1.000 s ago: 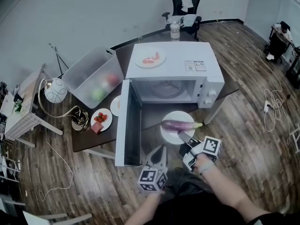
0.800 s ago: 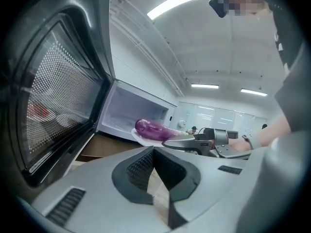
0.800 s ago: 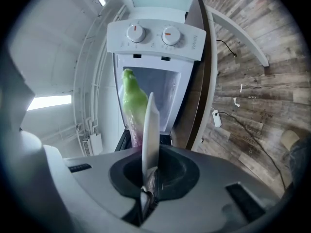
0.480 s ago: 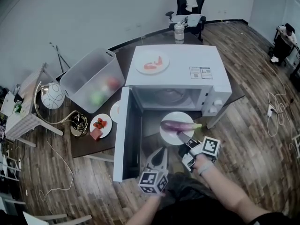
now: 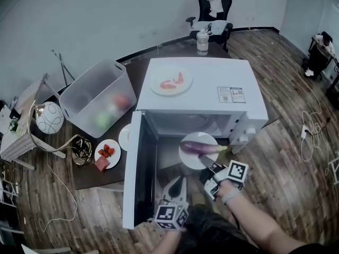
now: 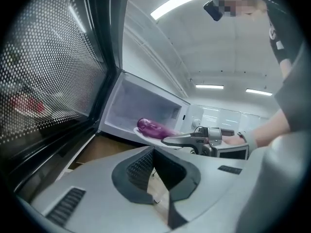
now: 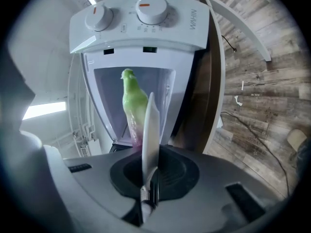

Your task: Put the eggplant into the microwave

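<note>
A purple eggplant (image 5: 198, 148) with a green stem end (image 7: 132, 101) lies on a white plate (image 5: 187, 156). My right gripper (image 5: 206, 163) is shut on the plate's near rim (image 7: 150, 125) and holds it level at the mouth of the white microwave (image 5: 204, 83). The microwave door (image 5: 135, 173) stands swung open to the left. My left gripper (image 5: 178, 184) hangs beside the door's inner face, jaws together and nothing in them. The left gripper view shows the eggplant (image 6: 153, 128) at the cavity's threshold, with the right gripper (image 6: 187, 140) behind it.
On the microwave's top sits a plate of red food (image 5: 170, 81). A clear plastic bin (image 5: 98, 91), a plate of strawberries (image 5: 107, 152) and a round lamp (image 5: 48, 118) lie to the left. A bottle (image 5: 202, 38) and an office chair (image 5: 214, 7) stand behind.
Both grippers have moved forward toward the microwave. The plate with the eggplant has travelled from in front of the opening to its threshold.
</note>
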`<state>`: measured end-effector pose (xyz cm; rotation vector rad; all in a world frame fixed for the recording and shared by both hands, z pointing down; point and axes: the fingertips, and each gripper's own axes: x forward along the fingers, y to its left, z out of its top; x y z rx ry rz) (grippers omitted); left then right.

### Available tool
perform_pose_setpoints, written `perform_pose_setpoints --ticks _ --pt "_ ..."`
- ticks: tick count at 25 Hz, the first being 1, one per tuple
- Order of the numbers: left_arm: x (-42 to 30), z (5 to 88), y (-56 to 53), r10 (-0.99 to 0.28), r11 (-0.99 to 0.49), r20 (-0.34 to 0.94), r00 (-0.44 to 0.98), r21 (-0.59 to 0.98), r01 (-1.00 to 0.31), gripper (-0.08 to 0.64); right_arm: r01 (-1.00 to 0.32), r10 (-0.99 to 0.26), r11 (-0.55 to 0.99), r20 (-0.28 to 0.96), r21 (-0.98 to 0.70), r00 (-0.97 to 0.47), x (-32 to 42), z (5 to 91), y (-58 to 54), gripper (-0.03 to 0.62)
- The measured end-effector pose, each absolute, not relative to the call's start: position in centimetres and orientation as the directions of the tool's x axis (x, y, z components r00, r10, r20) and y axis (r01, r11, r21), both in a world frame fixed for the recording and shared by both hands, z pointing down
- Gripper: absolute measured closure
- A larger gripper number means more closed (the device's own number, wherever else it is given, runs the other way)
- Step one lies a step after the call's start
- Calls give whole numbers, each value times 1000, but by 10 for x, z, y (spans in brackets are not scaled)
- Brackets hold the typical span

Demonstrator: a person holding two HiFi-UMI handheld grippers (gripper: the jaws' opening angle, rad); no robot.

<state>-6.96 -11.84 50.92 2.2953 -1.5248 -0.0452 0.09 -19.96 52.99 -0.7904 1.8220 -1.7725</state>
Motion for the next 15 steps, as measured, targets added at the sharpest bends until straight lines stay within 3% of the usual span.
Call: perform_pose_setpoints --ticks 15 --pt "-66 515 -155 -919 -293 161 360 333 -896 560 -59 -711 -13 51 -998 -702 -11 535 -247 579"
